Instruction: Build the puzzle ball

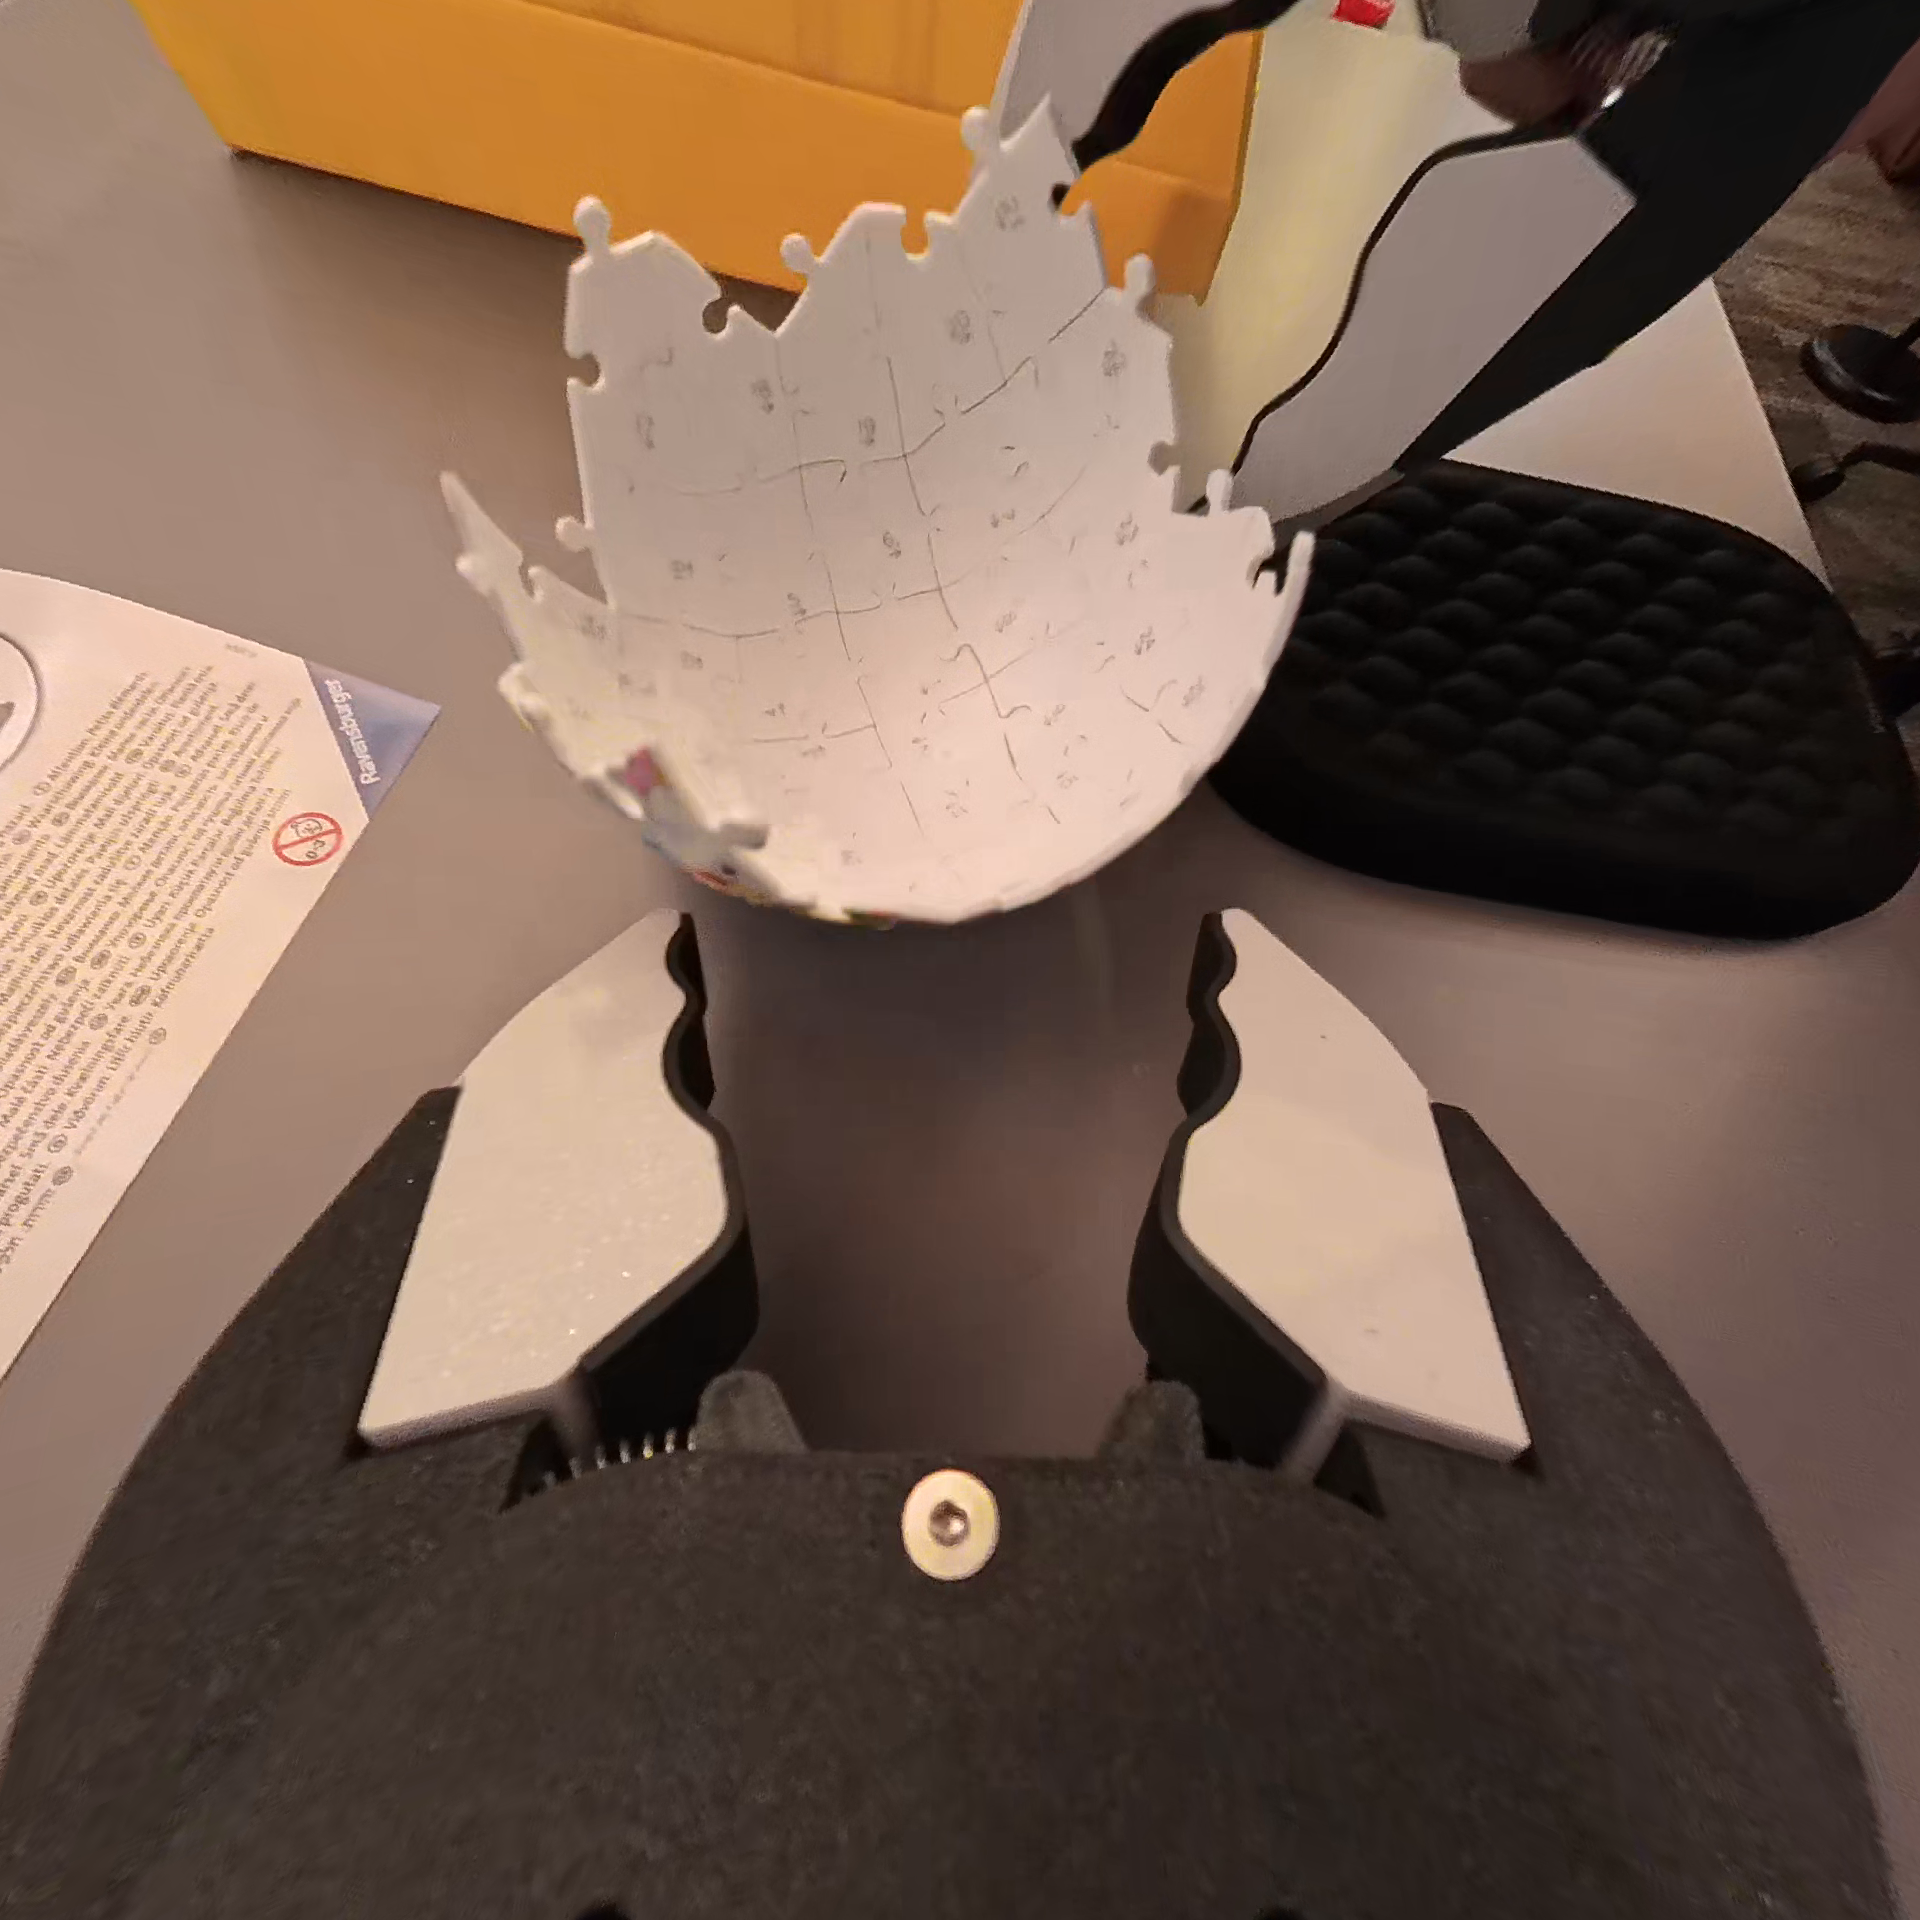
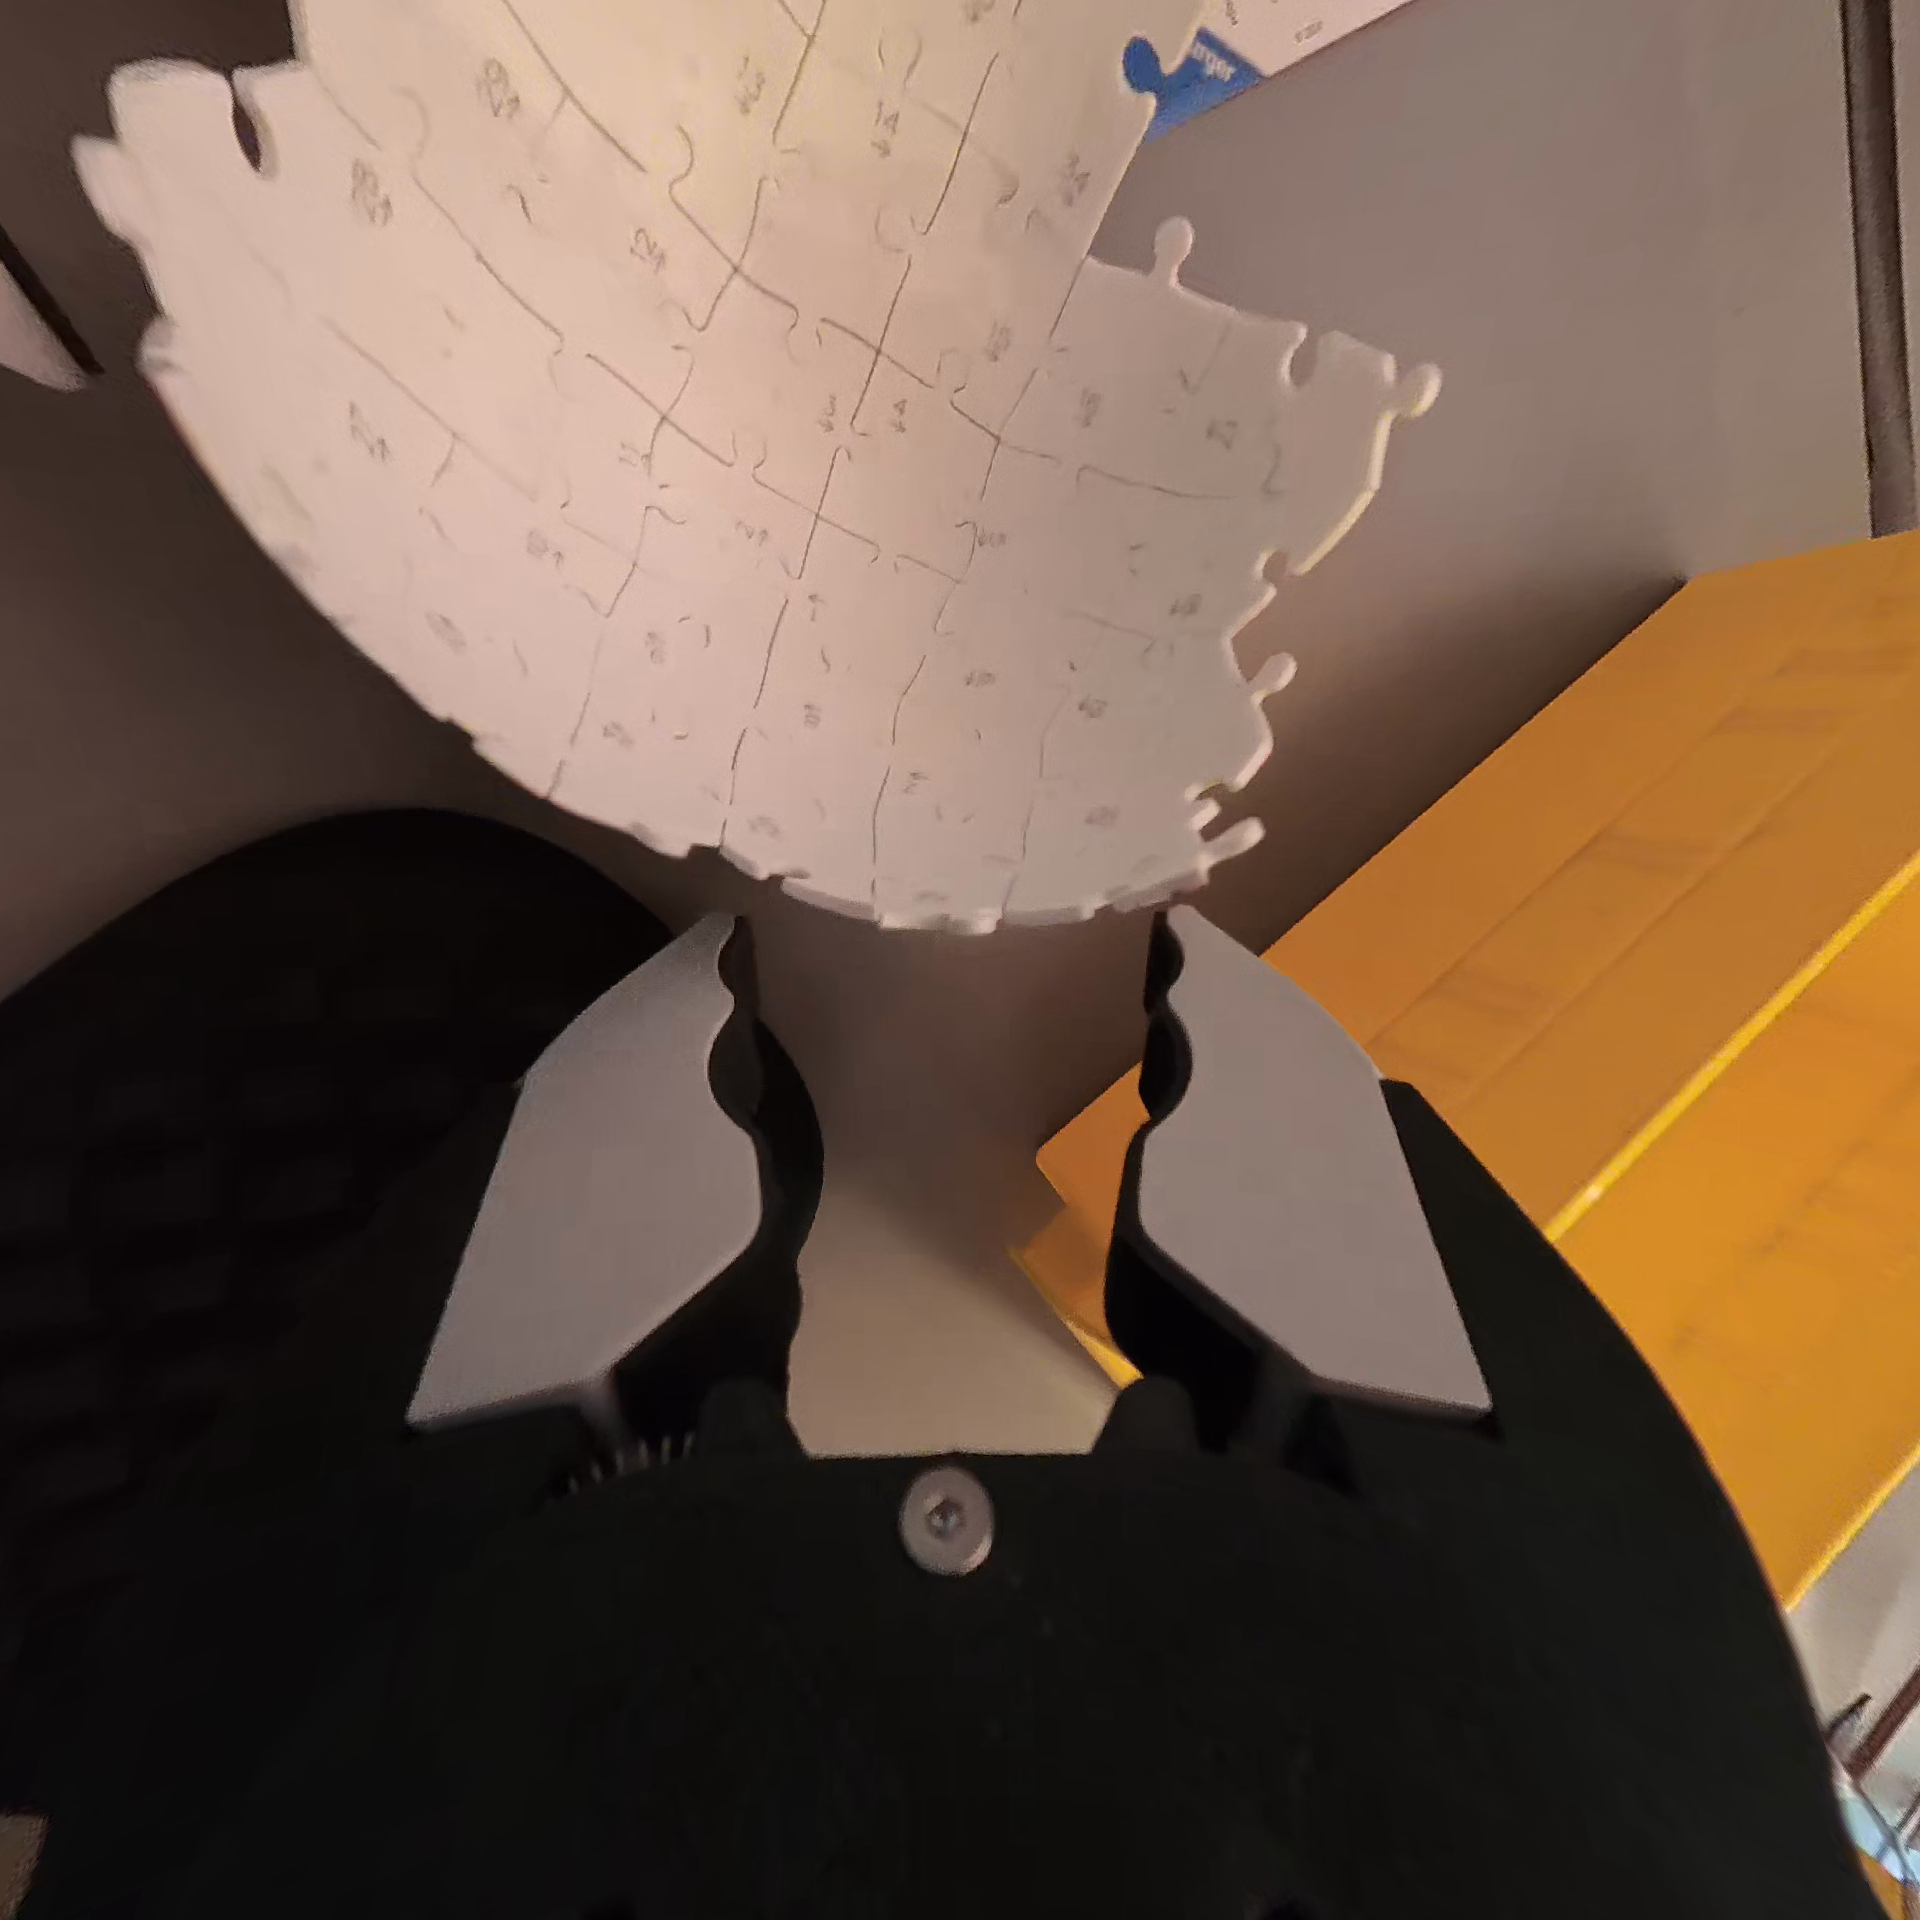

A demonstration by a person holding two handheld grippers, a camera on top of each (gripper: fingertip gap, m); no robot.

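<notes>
Your left gripper (image 1: pixel 951 920) hovers with its fingers spread wide and nothing between them, just short of the half-built puzzle ball (image 1: pixel 883 623), a white bowl-shaped shell of joined pieces that sits on the grey table (image 1: pixel 312 416) with its hollow inside turned toward you. Your right gripper (image 2: pixel 951 920) also has its fingers wide apart and empty, its tips just beside the shell's far jagged rim. Around the shell you have a printed instruction sheet (image 1: pixel 156 810) to the left, a yellow box (image 1: pixel 675 104) behind and a black quilted cushion (image 1: pixel 1558 707) to the right.
</notes>
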